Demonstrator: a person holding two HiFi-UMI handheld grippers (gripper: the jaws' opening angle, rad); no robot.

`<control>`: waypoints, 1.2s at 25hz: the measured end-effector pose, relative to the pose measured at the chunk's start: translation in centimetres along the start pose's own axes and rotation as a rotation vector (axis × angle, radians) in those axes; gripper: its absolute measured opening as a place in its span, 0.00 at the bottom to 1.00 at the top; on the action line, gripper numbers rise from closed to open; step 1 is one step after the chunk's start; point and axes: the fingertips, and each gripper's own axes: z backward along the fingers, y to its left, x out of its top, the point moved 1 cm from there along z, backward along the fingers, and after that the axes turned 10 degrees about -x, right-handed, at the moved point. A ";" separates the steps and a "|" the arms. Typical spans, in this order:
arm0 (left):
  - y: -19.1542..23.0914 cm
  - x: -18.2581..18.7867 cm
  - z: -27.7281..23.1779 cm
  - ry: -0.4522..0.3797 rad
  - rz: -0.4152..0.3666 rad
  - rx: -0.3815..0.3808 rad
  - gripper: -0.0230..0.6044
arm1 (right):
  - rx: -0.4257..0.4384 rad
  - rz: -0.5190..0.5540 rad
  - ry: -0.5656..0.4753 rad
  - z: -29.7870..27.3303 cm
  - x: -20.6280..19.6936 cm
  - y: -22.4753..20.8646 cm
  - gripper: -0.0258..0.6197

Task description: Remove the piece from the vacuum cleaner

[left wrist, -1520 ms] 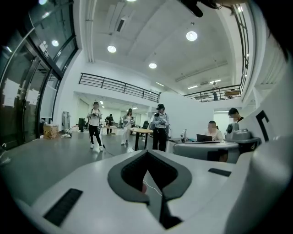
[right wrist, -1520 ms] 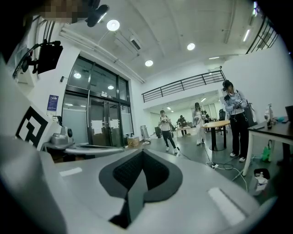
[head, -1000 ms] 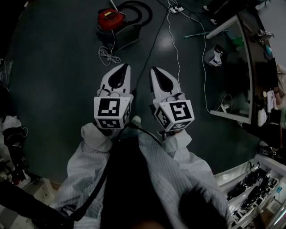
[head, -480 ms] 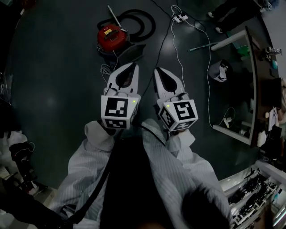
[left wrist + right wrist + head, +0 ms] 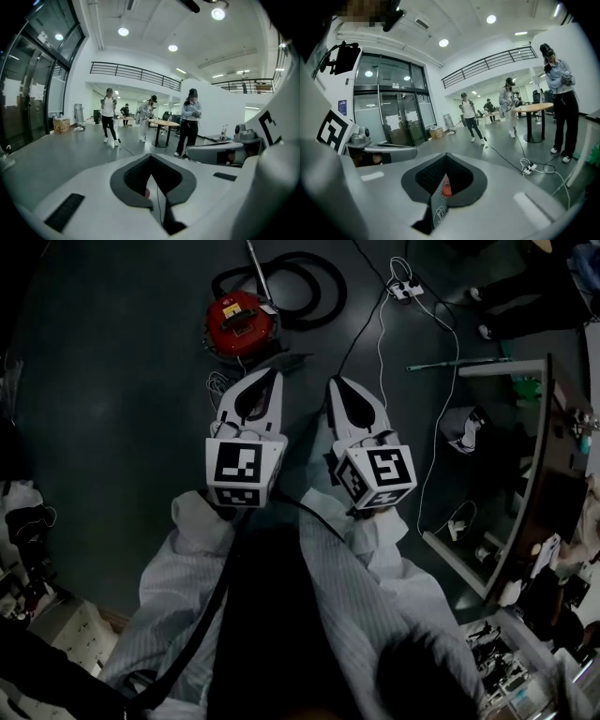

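Holding both grippers out in front, up in the air over the floor (image 5: 103, 399). Pointing the left gripper (image 5: 270, 381) and the right gripper (image 5: 336, 387) toward the red vacuum cleaner (image 5: 240, 322), side by side and a little apart. Seeing the left jaws pressed together with nothing between them. Same for the right: squeezed closed and empty. Peeking past each pair of jaws and catching only a tiny bit of red down ahead.

Finding the vacuum cleaner down on the floor, ahead of both grippers and touched by neither. Spotting its black hose (image 5: 314, 282) curled in a loop behind it, joined on by the look of it, with a thin tube (image 5: 255, 254) sticking up and a white cord (image 5: 217, 382) bunched beside it. Not able to tell from here which piece is meant to come off.

Judging the job as not begun: no piece off, no grip on anything. Left to do, most likely: moving closer, bending down, spreading one pair of jaws, pinching the piece, maybe steadying the red body with the other gripper, then pulling the piece free. Minding the white cable and plug strip (image 5: 405, 289) on the floor to the right while stepping in.
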 end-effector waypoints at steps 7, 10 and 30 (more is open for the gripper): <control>2.0 0.7 -9.2 -0.013 0.114 0.238 0.04 | 0.279 0.157 0.159 -8.9 0.8 -5.9 0.04; 2.5 -0.6 -11.6 -0.011 0.166 0.302 0.04 | 0.408 0.281 0.231 -11.6 -1.3 -7.6 0.04; 22.0 -31.9 -25.2 0.409 0.237 0.332 0.04 | 0.672 0.682 0.580 -33.6 -33.7 -11.1 0.04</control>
